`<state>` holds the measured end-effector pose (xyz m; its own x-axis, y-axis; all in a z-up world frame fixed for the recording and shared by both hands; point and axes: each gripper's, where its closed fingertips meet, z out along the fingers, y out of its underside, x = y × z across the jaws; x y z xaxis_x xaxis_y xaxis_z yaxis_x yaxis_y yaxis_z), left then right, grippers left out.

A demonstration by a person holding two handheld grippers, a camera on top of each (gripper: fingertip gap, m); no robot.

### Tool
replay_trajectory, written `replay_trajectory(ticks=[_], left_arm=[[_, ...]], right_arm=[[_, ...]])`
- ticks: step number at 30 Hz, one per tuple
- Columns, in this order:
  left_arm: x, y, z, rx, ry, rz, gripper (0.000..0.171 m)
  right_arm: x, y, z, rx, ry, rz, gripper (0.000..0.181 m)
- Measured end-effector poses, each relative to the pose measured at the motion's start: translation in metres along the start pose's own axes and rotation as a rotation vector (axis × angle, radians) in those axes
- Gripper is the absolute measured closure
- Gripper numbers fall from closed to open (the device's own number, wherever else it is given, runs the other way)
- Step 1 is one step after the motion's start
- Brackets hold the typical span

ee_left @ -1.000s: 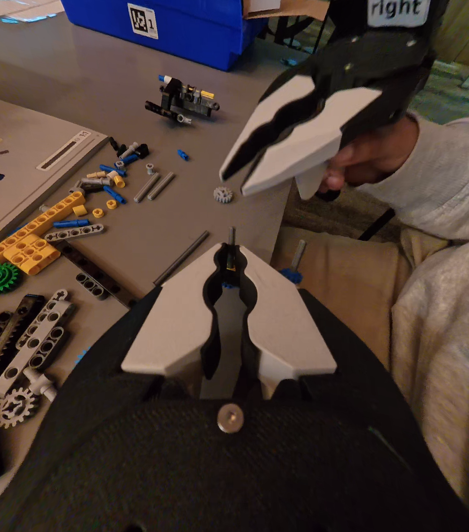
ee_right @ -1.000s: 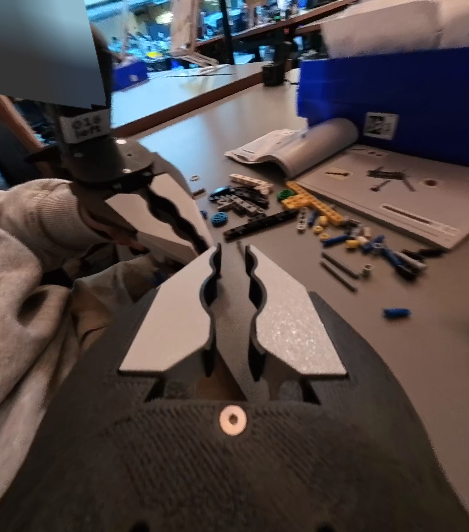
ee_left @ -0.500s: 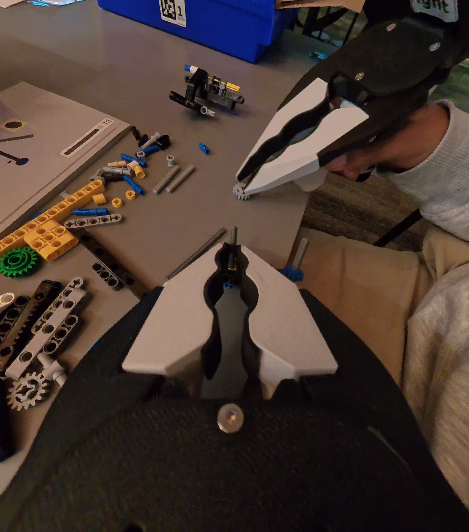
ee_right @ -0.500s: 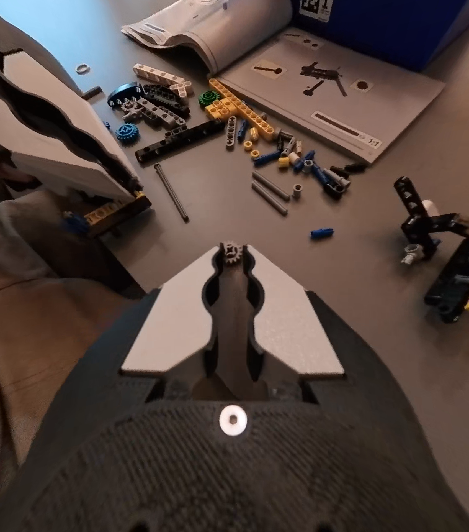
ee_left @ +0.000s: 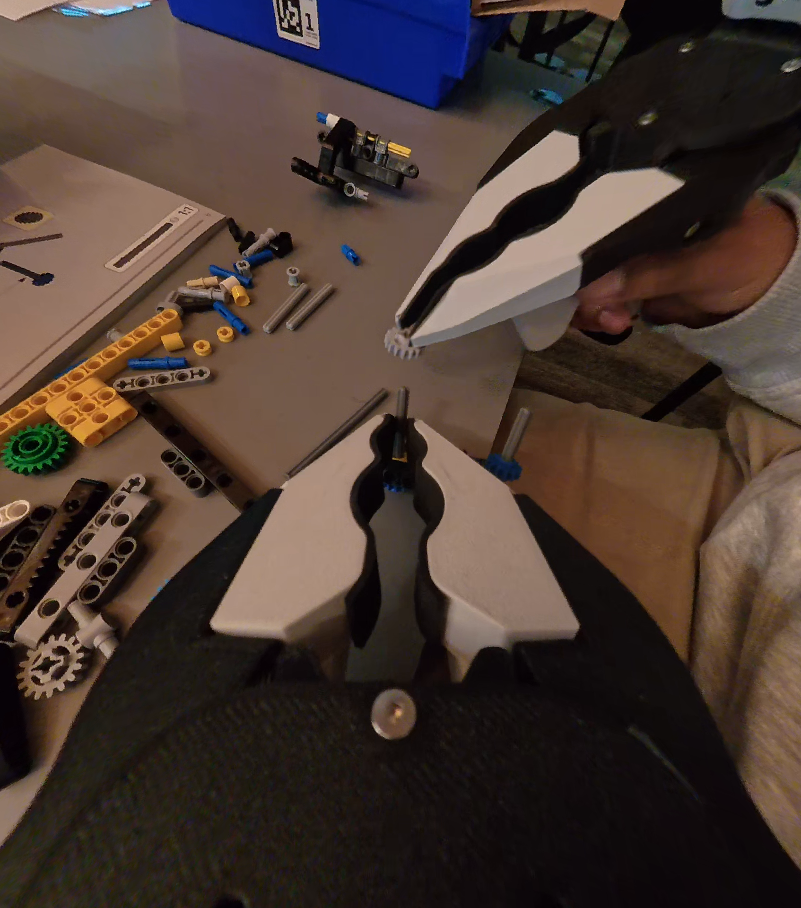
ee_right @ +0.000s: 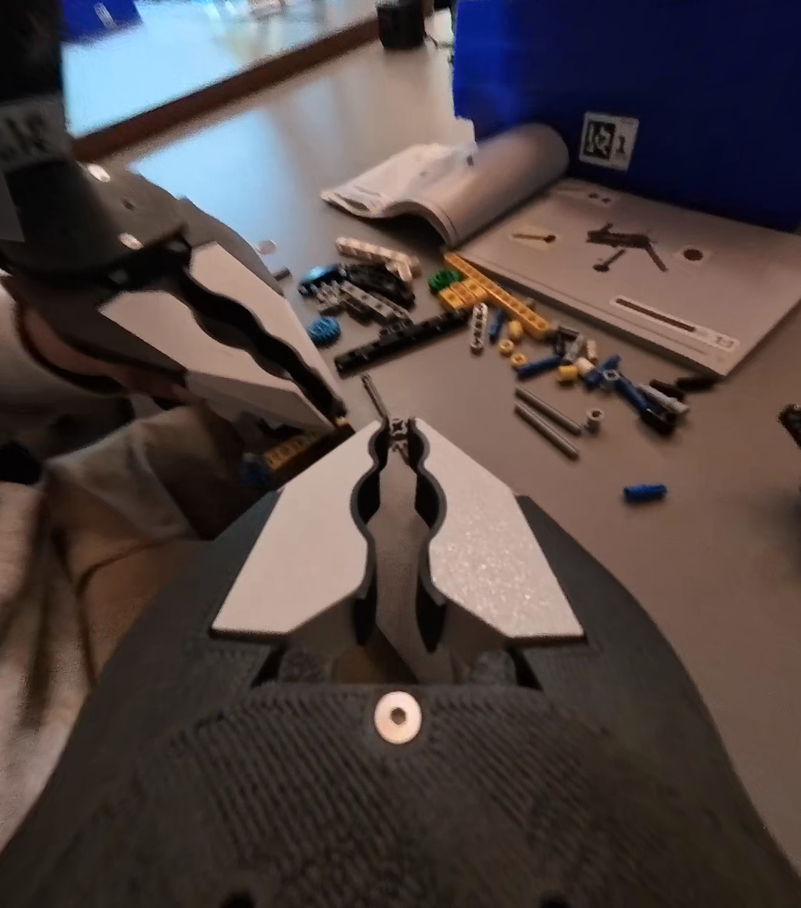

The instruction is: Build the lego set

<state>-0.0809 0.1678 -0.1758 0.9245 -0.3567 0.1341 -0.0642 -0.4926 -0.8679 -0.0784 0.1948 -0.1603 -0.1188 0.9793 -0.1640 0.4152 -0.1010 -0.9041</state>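
Note:
My left gripper [ee_left: 401,427] is shut on a small Lego assembly [ee_left: 398,449]: a black and yellow beam with a grey axle [ee_left: 403,400] pointing forward. A second axle with a blue gear [ee_left: 501,464] sticks out on its right. My right gripper [ee_right: 397,425] is shut on a small grey gear [ee_right: 397,435]. In the left wrist view the right gripper [ee_left: 406,331] holds the gear [ee_left: 402,344] just above the table, a short way beyond the axle tip. In the right wrist view the left gripper [ee_right: 337,417] is close on the left, with the assembly [ee_right: 290,447] under it.
Loose parts lie on the grey table [ee_left: 221,123]: a yellow beam [ee_left: 69,388], a green gear [ee_left: 35,449], black beams [ee_left: 20,565], two grey axles [ee_left: 298,307] and blue pins. A black sub-assembly [ee_left: 364,157], an open instruction booklet [ee_left: 69,255] and a blue bin [ee_left: 364,39] stand farther off. My two grippers' fingertips are within a few centimetres of each other.
My right gripper came down to the table, shut on the grey gear, lifted it and carried it toward the left gripper's axle. The left gripper kept its hold on the assembly.

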Motion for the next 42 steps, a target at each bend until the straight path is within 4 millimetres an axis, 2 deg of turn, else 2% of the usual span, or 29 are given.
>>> replay_trajectory(ticks=[8,12,15,18,22,27,35,42], left_arm=[[-0.003,-0.008,-0.006,0.021,-0.021,0.030,0.169],[-0.004,-0.008,-0.007,0.020,-0.011,0.019,0.169],[-0.004,-0.007,-0.007,0.015,-0.007,0.018,0.169],[-0.004,-0.006,-0.007,0.012,-0.005,0.016,0.169],[-0.005,-0.005,-0.007,0.011,-0.002,0.002,0.169],[-0.005,-0.004,-0.006,0.007,-0.001,-0.009,0.169],[-0.004,-0.001,-0.005,-0.005,0.016,-0.018,0.169],[-0.004,0.000,-0.004,-0.007,0.035,-0.049,0.169]], right_arm=[[0.008,0.021,-0.001,-0.131,0.061,-0.085,0.174],[0.006,0.018,-0.007,-0.133,0.050,-0.081,0.163],[0.010,0.019,-0.018,-0.181,0.052,-0.100,0.155],[0.020,0.030,-0.035,-0.316,0.076,-0.159,0.140],[0.034,0.042,-0.052,-0.493,0.125,-0.240,0.138],[0.016,0.038,-0.034,-0.558,0.051,-0.201,0.147],[0.016,0.046,-0.022,-0.691,0.004,-0.266,0.150],[0.017,0.051,-0.018,-0.833,-0.069,-0.384,0.160]])
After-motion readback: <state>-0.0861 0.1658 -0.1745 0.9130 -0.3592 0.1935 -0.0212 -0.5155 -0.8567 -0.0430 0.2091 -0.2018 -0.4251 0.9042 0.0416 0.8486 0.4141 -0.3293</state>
